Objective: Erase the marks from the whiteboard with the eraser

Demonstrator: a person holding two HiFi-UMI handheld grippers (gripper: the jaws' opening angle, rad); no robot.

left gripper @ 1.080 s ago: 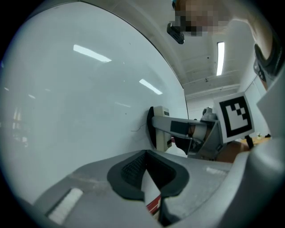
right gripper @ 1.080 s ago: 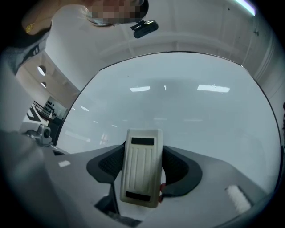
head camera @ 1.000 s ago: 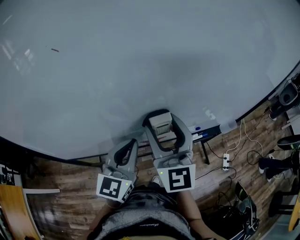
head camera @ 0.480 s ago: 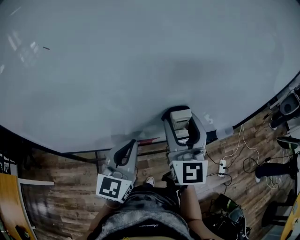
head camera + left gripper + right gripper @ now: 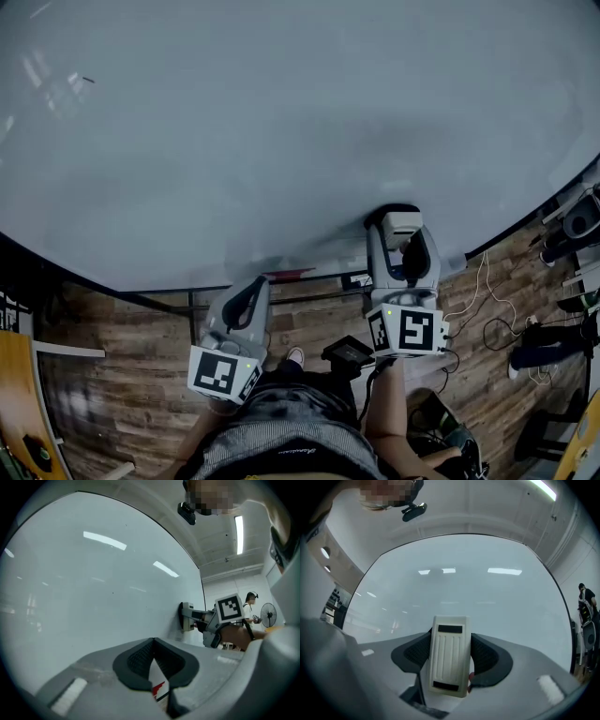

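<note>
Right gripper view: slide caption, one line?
Close-up: the eraser clamped in the right claw, facing the whiteboard.

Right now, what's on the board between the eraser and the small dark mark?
Nothing: in the head view, bare whiteboard runs from the eraser to the mark.

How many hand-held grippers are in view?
2. The left hand-held gripper, empty, is near the whiteboard's lower edge; the right hand-held gripper holds the eraser against the whiteboard's lower right.
</note>
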